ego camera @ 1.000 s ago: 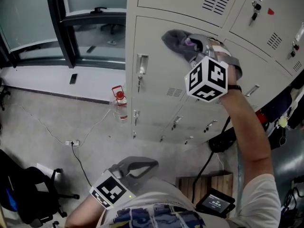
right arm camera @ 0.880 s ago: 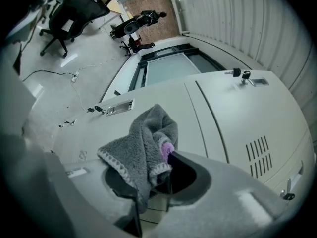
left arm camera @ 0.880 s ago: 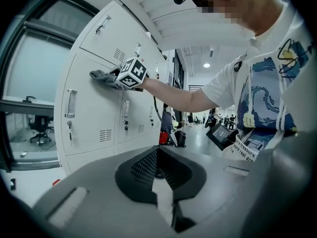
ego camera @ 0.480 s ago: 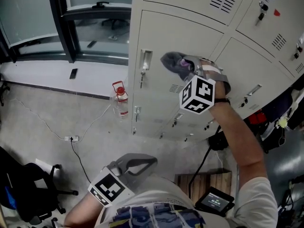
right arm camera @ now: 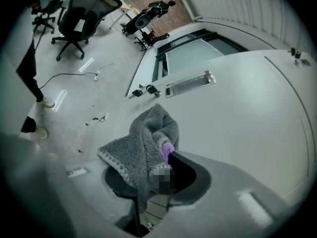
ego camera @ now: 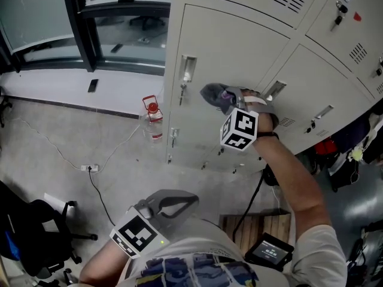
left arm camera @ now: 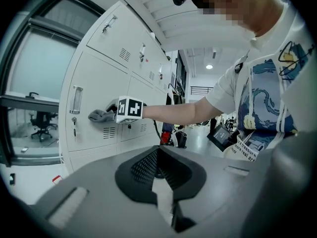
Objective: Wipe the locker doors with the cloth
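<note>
Cloth pressed flat on locker door, clamped in right hand-held gripper. It has slid from near the door's top to below the handle, so a downstroke looks under way, lower panel still to do. Left hand-held gripper closed, empty, at the waist.

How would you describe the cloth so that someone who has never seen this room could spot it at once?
Find the bank of pale metal lockers. On the tall door with the vertical handle, beside that handle, the right tool holds a bunched cloth up to the metal. It is the only soft, fuzzy grey thing there, with a purple patch, among smooth hard panels.
</note>
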`<state>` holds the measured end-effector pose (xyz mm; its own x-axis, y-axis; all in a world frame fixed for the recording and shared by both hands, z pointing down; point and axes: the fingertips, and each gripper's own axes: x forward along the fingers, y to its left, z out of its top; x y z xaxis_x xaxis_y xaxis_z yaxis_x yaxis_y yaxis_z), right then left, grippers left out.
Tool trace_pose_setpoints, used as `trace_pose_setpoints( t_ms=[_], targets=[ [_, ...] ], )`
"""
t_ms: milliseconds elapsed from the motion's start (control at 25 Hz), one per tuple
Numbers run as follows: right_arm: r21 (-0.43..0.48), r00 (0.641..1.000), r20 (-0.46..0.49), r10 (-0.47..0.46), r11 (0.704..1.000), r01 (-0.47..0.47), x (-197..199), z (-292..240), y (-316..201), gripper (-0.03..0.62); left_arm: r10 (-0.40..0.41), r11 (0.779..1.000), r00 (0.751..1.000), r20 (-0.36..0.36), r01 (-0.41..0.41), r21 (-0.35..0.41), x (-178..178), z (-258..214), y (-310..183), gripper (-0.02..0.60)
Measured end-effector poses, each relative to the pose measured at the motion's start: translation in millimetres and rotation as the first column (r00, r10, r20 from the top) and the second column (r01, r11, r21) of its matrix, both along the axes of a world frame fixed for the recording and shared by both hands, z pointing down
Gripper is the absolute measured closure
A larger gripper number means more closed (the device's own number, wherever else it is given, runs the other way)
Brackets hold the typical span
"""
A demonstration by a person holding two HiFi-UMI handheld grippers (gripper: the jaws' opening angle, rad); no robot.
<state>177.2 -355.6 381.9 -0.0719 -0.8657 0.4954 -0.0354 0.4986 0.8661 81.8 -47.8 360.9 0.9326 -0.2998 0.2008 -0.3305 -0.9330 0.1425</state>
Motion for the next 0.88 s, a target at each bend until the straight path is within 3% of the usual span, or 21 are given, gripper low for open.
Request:
trace_pose_setpoints(
  t_ms=[560,680,880],
  targets=[
    [-0.188,0.998,-0.054,0.040,0.981,-0.049,11,107,2,0.492,0.000,1.000,1.000,-0.007,0.000,-0.003,-5,3,0,0.578],
    [-0.198,0.999,-0.031,0.031,0.979,-0.036,5,91,13,0.491,-0.002,1.000,1.000,-0.012,0.002,-0.002,-8,2,-1,0.578],
    [-0.068,0.999,0.041,-0.018,0.997,0.021,-14,-4,38,0.491,-0.003,1.000,1.000,-0.016,0.003,0.002,-12,2,-2,0.578]
  ],
)
